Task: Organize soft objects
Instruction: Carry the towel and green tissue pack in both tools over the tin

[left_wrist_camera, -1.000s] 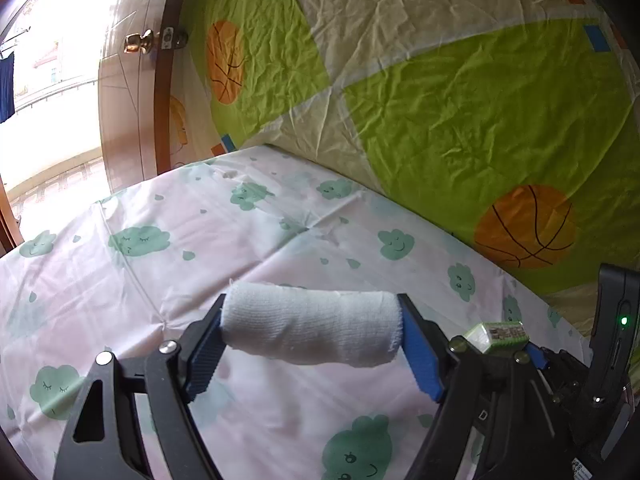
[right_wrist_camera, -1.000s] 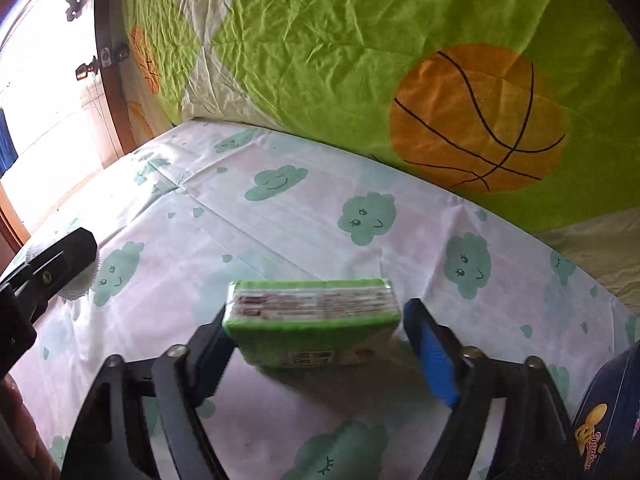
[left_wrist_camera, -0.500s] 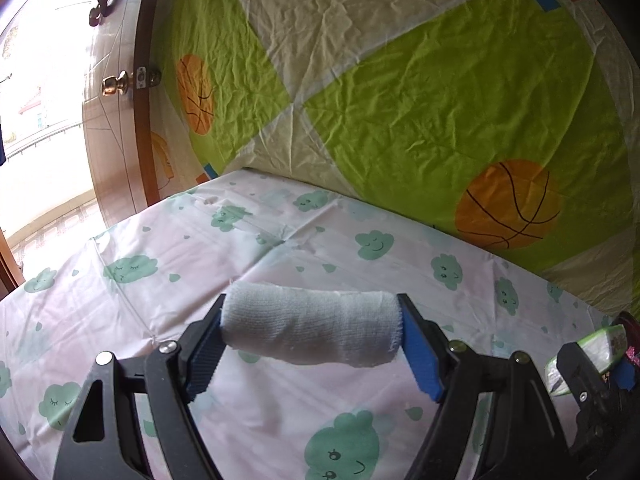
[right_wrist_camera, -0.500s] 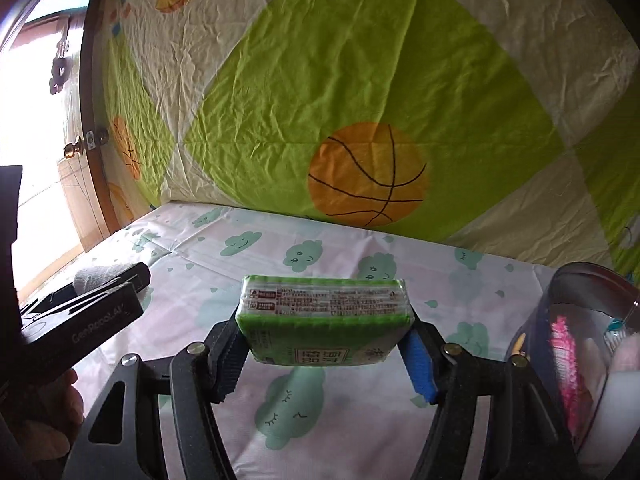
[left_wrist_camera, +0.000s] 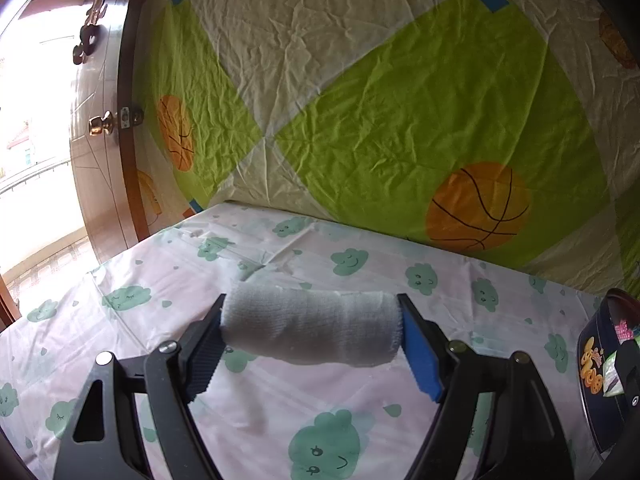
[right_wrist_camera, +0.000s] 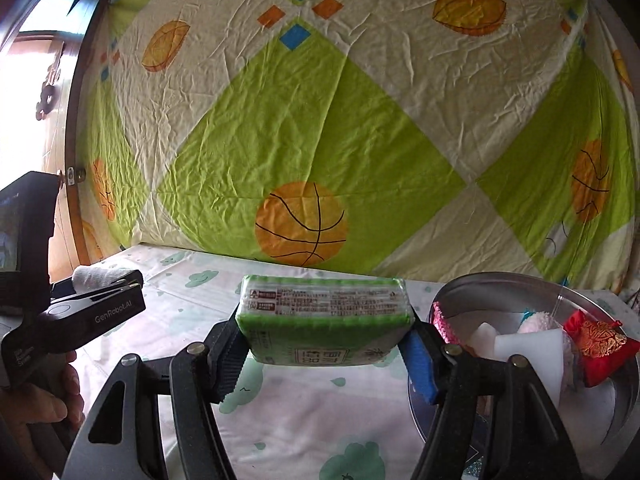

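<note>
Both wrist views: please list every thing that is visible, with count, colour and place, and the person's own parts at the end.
rolled towel: 1, white, between the left gripper's fingers
tissue pack: 1, green and white, between the right gripper's fingers
round tin: 1, metal inside, dark outside, on the bed at right
red pouch: 1, red with gold, in the tin
other soft items: several, white and pink, in the tin
bed sheet: 1, pale pink with green clouds, below
quilt: 1, green and cream with basketballs, behind
door: 1, brown, far left
left gripper: 1, black, shut
right gripper: 1, black, shut
hand: 1, lower left in the right wrist view
</note>
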The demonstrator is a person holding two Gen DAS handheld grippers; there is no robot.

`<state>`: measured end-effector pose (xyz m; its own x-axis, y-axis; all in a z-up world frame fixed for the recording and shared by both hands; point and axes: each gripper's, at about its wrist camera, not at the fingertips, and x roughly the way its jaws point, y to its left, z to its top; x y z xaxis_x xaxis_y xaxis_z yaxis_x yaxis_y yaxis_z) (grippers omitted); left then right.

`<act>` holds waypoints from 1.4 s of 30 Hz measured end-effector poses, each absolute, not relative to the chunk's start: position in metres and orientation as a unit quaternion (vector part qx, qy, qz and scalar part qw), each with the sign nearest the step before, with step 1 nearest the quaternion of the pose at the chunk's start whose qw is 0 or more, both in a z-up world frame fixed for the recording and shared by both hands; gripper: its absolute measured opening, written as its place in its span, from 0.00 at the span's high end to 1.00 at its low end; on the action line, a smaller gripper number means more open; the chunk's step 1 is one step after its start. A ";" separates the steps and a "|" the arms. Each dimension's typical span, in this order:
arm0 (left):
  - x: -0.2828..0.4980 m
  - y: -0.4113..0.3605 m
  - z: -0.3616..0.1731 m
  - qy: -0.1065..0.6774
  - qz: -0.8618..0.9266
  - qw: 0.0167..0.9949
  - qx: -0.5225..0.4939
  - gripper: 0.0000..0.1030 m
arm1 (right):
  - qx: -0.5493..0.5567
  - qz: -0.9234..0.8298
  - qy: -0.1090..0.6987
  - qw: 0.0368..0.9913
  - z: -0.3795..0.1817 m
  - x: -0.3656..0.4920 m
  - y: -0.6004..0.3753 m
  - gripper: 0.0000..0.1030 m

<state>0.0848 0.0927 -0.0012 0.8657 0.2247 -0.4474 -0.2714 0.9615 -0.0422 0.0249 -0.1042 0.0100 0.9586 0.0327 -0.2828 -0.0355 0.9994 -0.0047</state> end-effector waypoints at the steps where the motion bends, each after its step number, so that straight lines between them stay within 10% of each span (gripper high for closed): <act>1: 0.084 0.091 -0.001 0.223 0.127 0.965 -0.049 0.23 | -0.010 0.017 0.139 0.990 0.010 0.022 -0.103 0.33; 42: 0.038 0.037 0.004 0.196 0.064 0.977 -0.047 0.23 | -0.014 0.002 0.095 0.995 0.014 -0.029 -0.113 0.32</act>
